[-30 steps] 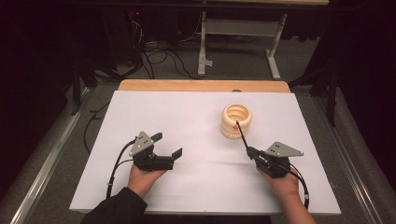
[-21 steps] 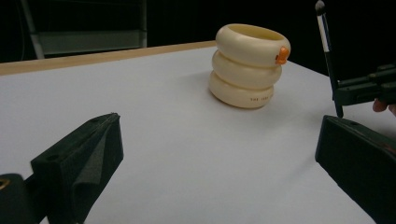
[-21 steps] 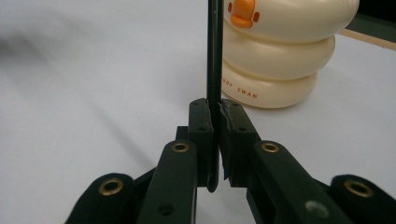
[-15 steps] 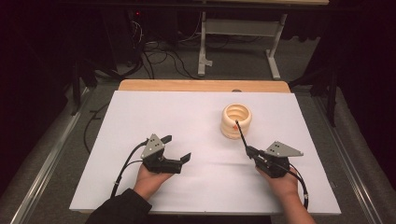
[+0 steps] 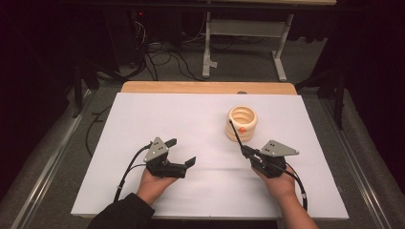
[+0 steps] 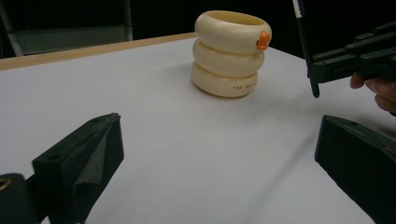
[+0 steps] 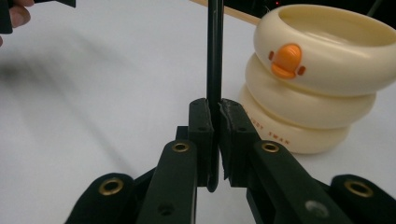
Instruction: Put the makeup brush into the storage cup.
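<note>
**Pen clamped upright beside the cup**

The white table fills the middle of the high view, with a wooden strip along its far edge. Right of centre on it stands the cream cup, three stacked rings with a small orange duck face on the top ring. In the lower left of the high view sits the left gripper, its jaws spread wide with nothing between them; in its own view the cup stands upper centre, well beyond the gap. In the lower right sits the right gripper, jaws closed tight on a thin black pen. The pen rises straight up from between the jaws in the right gripper view, just left of the cup; whether it touches the cup I cannot tell.
</note>
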The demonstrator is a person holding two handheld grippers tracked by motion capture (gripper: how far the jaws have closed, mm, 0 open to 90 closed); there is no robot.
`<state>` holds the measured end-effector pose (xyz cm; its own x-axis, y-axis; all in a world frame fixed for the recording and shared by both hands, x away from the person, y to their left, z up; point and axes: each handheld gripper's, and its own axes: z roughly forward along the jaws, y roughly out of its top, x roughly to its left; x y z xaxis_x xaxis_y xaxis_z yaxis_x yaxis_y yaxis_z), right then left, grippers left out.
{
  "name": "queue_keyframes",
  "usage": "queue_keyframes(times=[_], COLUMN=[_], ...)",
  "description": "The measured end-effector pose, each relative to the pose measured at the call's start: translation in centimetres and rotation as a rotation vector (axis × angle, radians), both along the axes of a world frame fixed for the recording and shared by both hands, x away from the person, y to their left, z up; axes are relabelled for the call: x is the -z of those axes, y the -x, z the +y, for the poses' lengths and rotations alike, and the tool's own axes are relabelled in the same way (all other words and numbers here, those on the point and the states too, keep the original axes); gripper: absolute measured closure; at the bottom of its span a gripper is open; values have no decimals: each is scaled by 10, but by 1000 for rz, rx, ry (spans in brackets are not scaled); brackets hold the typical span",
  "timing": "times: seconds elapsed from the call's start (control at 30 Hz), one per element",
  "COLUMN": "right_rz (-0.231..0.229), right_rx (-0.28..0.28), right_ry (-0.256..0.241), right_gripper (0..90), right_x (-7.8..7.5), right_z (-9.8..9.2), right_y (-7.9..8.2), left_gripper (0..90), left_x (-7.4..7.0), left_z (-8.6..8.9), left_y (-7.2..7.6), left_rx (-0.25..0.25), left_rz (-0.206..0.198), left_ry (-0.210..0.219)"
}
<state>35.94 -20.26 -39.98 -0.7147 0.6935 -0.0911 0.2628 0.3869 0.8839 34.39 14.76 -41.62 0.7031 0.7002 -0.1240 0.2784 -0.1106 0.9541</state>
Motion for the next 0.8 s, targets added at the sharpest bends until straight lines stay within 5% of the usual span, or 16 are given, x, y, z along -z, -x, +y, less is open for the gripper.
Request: queue_keyframes(times=[0.37,0.8], right_rz=[-43,-34], right_rx=[-33,-71], right_ry=[-20,-1], right_gripper=[860,860], right_x=[-4,1], right_z=[29,53], right_y=[2,5], left_gripper=[23,30], left_x=[-2,-4], left_z=[-1,0], left_y=[2,2], left_rx=[3,6], left_rz=[-2,6], left_ry=[15,41])
